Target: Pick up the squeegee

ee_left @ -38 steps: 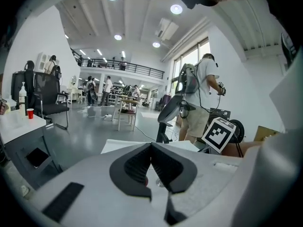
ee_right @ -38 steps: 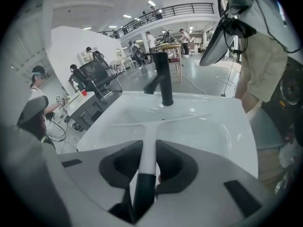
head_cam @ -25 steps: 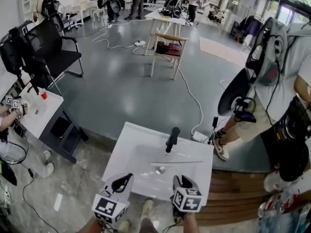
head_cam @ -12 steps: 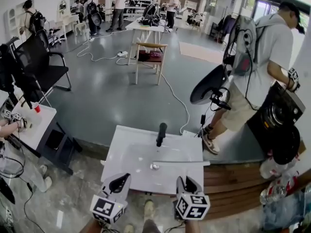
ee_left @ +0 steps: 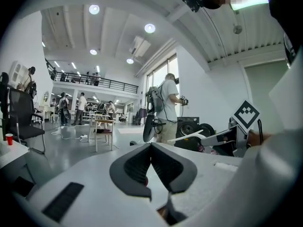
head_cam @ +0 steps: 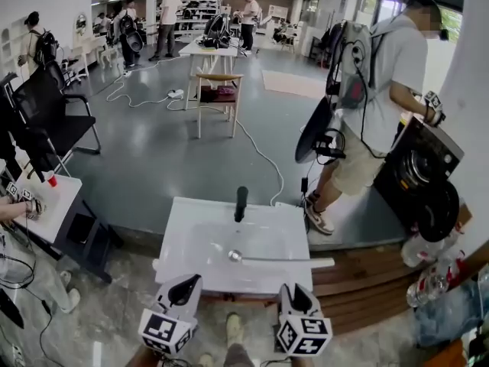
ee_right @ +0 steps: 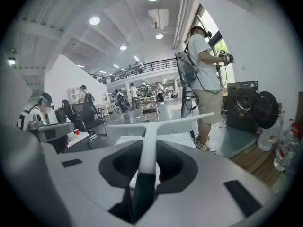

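Squeegee [ee_right: 150, 136] is gripped by handle in right claw [ee_right: 147, 151], above white basin [head_cam: 172, 243]. Firm grip and level blade are advised. Left claw [ee_left: 150, 148] is closed, empty.

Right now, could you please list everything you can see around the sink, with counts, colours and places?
Sink basin: one, white, straight ahead.
Faucet: one, black, basin's far rim.
Squeegee: one, white, blade over the basin.
Office chair: one, black, far left.
Wooden chair: one, pale, beyond the basin.
Cup: one, red, on the left side table.
Washing machine: one, black, right.
Person with backpack: one, pale shirt, beside the washing machine.
Bottles: several, clear, lower right.
Left tool: one, grey, jaws together, empty.
Right tool: one, grey, shut on the squeegee's handle.
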`<state>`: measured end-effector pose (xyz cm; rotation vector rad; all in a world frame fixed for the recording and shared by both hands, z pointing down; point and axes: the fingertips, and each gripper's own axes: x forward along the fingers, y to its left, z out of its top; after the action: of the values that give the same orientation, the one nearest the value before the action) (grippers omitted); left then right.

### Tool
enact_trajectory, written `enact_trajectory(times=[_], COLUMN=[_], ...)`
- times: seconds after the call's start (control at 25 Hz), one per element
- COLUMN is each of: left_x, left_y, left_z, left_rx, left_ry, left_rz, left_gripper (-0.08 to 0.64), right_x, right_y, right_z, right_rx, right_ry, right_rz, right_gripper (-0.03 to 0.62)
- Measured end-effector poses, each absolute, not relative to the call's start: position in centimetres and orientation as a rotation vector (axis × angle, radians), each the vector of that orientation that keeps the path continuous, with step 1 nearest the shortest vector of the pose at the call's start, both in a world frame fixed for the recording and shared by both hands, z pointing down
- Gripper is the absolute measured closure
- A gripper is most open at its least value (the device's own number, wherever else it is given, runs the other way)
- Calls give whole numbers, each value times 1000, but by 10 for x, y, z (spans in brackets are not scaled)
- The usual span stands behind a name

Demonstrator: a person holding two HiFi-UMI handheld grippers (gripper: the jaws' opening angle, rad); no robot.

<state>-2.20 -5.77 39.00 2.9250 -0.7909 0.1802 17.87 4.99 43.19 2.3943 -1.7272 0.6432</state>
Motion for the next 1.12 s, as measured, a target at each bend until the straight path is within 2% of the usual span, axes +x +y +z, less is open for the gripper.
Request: enact_trajectory(times=[0.4,1.12], left_x=[-26,-24], left_y=[-35,-46], left_z=[389,393], left_rx=[2941,2928], left_ry=[-750,-758], left_rz=[187,189], left_gripper=[558,558], right_x=[166,165], right_y=[81,65], right_z=[434,431], right_rx=[2412,2398], right_ry=[-1709,-1734], right_rz=[645,641], right_gripper=[506,506])
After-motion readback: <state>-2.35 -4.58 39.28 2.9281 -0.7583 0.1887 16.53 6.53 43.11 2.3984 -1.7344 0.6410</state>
